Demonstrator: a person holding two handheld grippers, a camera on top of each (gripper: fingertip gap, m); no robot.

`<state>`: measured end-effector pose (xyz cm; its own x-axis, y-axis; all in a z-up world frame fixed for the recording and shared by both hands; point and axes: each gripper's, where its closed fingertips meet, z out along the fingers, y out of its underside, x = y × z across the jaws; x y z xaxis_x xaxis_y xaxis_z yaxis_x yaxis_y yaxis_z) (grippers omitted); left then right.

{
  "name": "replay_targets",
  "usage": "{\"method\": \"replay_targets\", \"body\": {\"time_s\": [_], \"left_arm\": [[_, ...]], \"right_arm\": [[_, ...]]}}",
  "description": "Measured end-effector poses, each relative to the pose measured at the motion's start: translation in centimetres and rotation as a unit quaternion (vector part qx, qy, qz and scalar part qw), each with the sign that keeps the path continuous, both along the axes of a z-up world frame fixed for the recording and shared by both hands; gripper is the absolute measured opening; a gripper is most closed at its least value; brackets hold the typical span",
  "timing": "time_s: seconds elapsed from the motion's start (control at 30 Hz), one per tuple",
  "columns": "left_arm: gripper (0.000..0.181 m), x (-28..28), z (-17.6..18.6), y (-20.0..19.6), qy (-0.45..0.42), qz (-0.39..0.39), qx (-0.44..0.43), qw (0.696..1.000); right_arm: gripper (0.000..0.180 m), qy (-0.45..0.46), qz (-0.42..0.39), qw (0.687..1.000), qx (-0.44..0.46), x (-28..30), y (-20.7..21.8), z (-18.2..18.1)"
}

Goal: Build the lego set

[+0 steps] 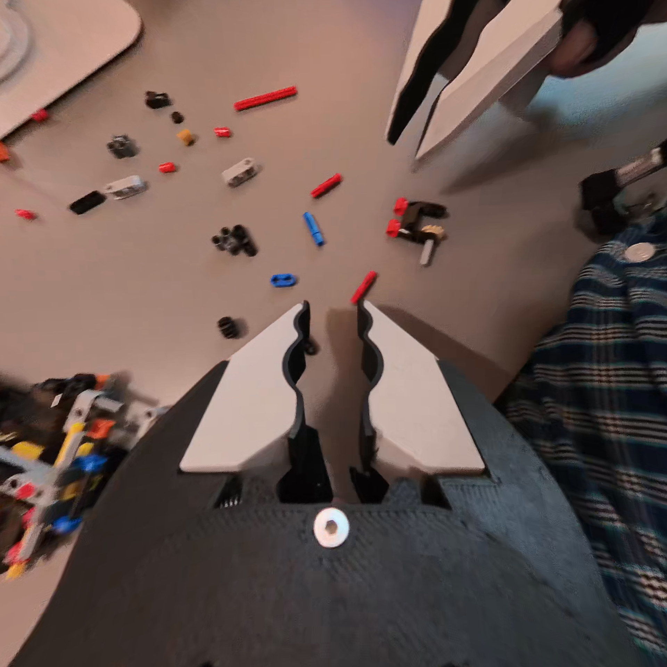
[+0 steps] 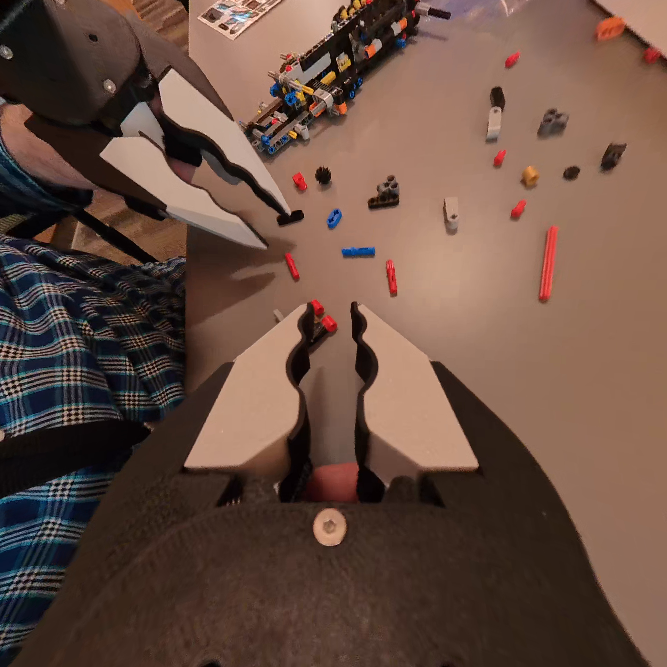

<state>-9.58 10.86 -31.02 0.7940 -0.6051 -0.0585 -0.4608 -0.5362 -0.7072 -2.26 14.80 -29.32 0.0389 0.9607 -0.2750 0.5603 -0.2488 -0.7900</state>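
My left gripper (image 1: 334, 305) is open and low over the grey table (image 1: 361, 54), with nothing between its jaws. A small black piece (image 1: 310, 348) lies against the inner side of its left finger; in the right wrist view that piece (image 2: 290, 217) sits at the tip of the left gripper (image 2: 278, 231). My right gripper (image 2: 332, 306) is open and empty. A small black sub-assembly with red pins (image 2: 323, 321) lies just by its left finger, partly hidden. That sub-assembly (image 1: 415, 223) lies below the right gripper (image 1: 404, 148) in the left wrist view. The long built model (image 2: 335, 72) lies at the back.
Loose parts lie scattered: a long red axle (image 2: 548, 263), a blue pin (image 2: 358, 251), a blue link (image 2: 334, 218), red pins, grey beams, a black gear (image 2: 323, 175). An instruction sheet (image 2: 238, 12) lies beyond the model. A person's plaid sleeve (image 2: 90, 325) is at the table's edge. One gripper's finger ends stand about 9 cm off the other's. The long built model (image 2: 335, 72) is about 20 cm from my left fingertips.
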Motion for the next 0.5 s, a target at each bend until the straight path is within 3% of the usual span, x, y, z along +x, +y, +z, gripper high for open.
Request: {"method": "replay_targets", "body": {"time_s": [0.33, 0.5], "left_arm": [[0.03, -1.5, -0.8, 2.8, 0.034, 0.012, -0.028, 0.999], [0.023, -1.2, -1.8, 3.3, 0.027, 0.01, -0.053, 0.998]], "right_arm": [[0.014, 0.006, 0.013, 1.0, 0.019, -3.0, 0.9, 0.8], [0.013, 0.006, 0.007, 1.0, 0.008, -2.8, 0.8, 0.5]]}}
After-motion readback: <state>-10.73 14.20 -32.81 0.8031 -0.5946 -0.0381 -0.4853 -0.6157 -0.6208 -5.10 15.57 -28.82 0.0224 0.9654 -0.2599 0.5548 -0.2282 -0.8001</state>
